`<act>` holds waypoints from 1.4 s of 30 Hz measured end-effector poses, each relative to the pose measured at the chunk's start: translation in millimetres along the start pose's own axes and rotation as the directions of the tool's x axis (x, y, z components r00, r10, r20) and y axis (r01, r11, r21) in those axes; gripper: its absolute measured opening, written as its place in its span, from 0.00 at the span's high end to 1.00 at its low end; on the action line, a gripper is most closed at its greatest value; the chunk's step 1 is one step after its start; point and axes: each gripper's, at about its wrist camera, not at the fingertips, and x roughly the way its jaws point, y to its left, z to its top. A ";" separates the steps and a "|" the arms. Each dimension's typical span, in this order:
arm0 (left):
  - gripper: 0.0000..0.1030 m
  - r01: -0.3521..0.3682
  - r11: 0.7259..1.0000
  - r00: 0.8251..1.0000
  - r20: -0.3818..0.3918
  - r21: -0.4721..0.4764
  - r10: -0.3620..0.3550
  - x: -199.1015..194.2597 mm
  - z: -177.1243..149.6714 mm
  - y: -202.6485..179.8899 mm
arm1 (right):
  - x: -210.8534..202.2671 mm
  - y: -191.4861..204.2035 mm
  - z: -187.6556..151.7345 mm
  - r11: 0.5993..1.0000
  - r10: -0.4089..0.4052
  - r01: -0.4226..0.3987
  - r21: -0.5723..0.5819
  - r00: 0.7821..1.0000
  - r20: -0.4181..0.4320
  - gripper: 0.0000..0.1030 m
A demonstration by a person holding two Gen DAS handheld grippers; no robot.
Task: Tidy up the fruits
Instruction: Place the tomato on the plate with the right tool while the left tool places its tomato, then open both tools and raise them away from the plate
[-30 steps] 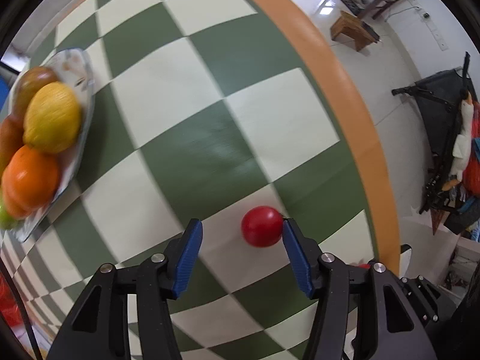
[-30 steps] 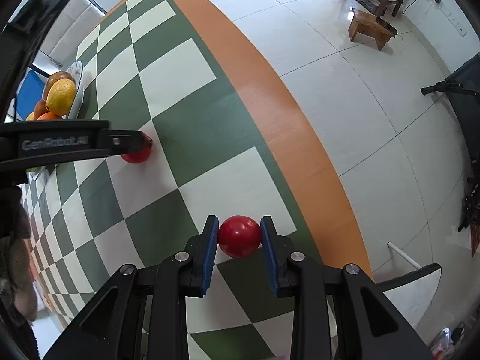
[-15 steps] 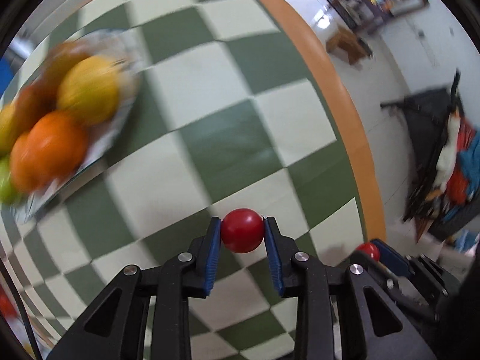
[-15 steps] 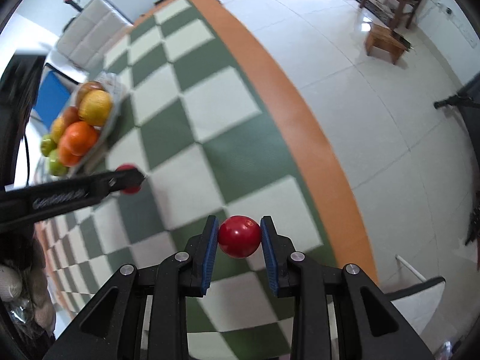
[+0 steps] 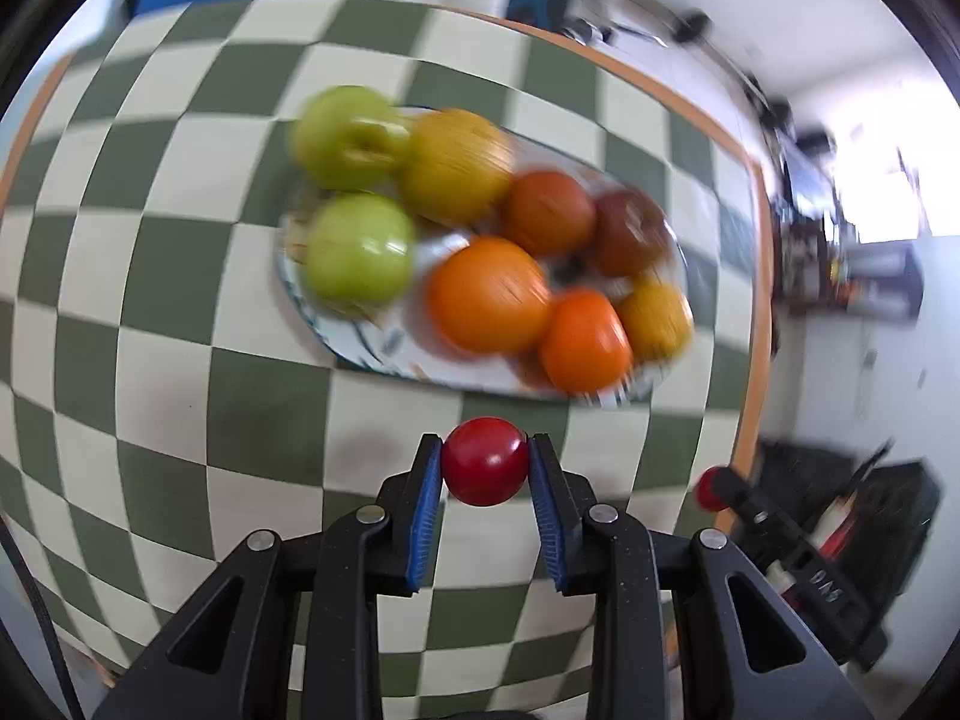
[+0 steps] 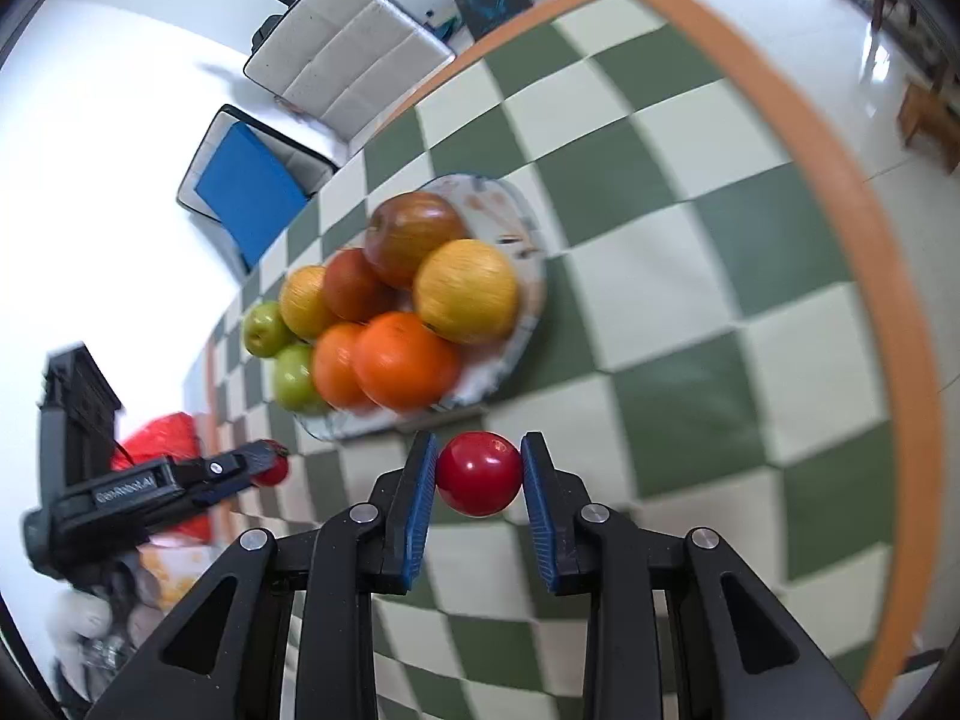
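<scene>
My left gripper [image 5: 485,461] is shut on a small red fruit [image 5: 483,459], held above the checked table just short of the fruit plate [image 5: 384,348]. The plate carries green apples [image 5: 359,249], oranges [image 5: 487,295] and darker red fruit, blurred by motion. My right gripper [image 6: 479,473] is shut on a second small red fruit [image 6: 479,473], also lifted and close to the same plate [image 6: 510,336]. In the right wrist view the left gripper [image 6: 264,468] shows at the lower left with its red fruit. In the left wrist view the right gripper's red fruit [image 5: 713,487] shows at the lower right.
The green and cream checked table [image 6: 690,312] has an orange rim [image 6: 888,276] on the right, with bare floor beyond it. Chairs with a white cushion [image 6: 342,54] and a blue cushion [image 6: 252,192] stand past the far edge. A red bag [image 6: 162,438] sits at the left.
The left gripper shut on the red fruit lying on the table and lifted it. Both grippers then swung towards the plate, which now sits close in front of them.
</scene>
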 end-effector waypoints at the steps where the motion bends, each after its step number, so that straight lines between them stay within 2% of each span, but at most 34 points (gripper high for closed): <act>1: 0.75 0.013 0.999 1.000 -0.002 -0.034 -0.013 3.8 5.2 4.9 | 8.8 1.5 5.3 1.000 0.021 -0.021 0.019 1.000 -0.010 0.70; 5: 0.75 0.075 0.982 0.997 -0.020 -0.175 -0.080 21.0 19.0 28.7 | 37.1 1.1 21.9 0.996 0.043 -0.041 0.079 0.999 -0.020 0.70; 9: 0.74 0.133 0.954 0.988 -0.044 -0.268 -0.150 35.1 25.0 43.0 | 54.6 2.7 31.7 0.996 0.017 -0.015 0.089 1.000 -0.024 0.70; 13: 0.74 0.162 0.930 0.981 -0.049 -0.329 -0.188 41.1 27.1 55.1 | 67.6 0.8 31.8 0.995 0.014 -0.010 0.097 0.999 -0.042 0.69; 17: 0.73 0.167 0.921 0.979 -0.049 -0.352 -0.197 43.0 30.0 58.9 | 72.7 -4.0 31.4 0.992 0.031 -0.025 0.125 0.999 -0.044 0.69; 20: 0.73 0.150 0.924 0.982 -0.060 -0.352 -0.182 42.6 31.5 61.5 | 69.7 -4.3 30.0 0.993 0.018 -0.013 0.118 0.999 -0.041 0.68; 22: 0.73 0.141 0.928 0.984 -0.058 -0.344 -0.171 42.8 33.0 60.6 | 66.3 -4.9 29.4 0.994 0.016 -0.011 0.113 0.999 -0.042 0.65; 25: 0.72 0.120 0.939 0.988 -0.055 -0.322 -0.145 37.0 32.5 59.9 | 59.2 -2.4 28.7 0.996 -0.019 0.022 0.084 0.999 -0.044 0.55; 26: 0.72 0.104 0.945 0.990 -0.054 -0.310 -0.127 35.0 32.2 58.4 | 56.3 -0.7 28.4 0.997 -0.024 0.027 0.074 0.999 -0.041 0.49; 28: 0.71 0.072 0.958 0.995 -0.049 -0.276 -0.088 30.3 31.2 54.2 | 48.9 4.5 27.0 0.998 -0.055 0.056 0.041 0.998 -0.030 0.43; 29: 0.67 0.051 0.965 0.997 -0.044 -0.257 -0.064 28.3 30.7 52.0 | 45.1 8.5 26.1 0.997 -0.078 0.078 0.011 0.997 -0.020 0.37; 31: 0.54 -0.022 0.983 1.000 -0.009 -0.184 0.020 18.7 28.0 43.2 | 35.7 20.1 23.1 0.985 -0.161 0.162 -0.064 0.987 0.017 0.25; 32: 0.41 -0.067 0.987 0.998 0.010 -0.149 0.069 14.6 25.7 38.7 | 29.2 28.4 20.5 0.969 -0.210 0.214 -0.120 0.977 0.049 0.17; 33: 0.30 -0.122 0.987 0.991 0.034 -0.108 0.127 10.0 22.8 32.6 | 25.2 33.4 18.8 0.957 -0.239 0.247 -0.154 0.969 0.068 0.12; 37: 0.19 -0.267 0.964 0.958 0.109 0.009 0.265 1.2 6.2 14.0 | 9.4 53.3 9.1 0.883 -0.358 0.387 -0.264 0.921 0.153 0.06; 39: 0.06 -0.310 0.950 0.943 0.138 0.042 0.301 -0.2 -0.6 9.9 | 2.9 58.8 5.2 0.854 -0.393 0.433 -0.290 0.900 0.188 0.05; 42: 0.04 -0.380 0.922 0.913 0.194 0.079 0.360 -3.5 -10.8 -0.7 | -5.1 61.4 2.5 0.836 -0.406 0.457 -0.303 0.887 0.220 0.05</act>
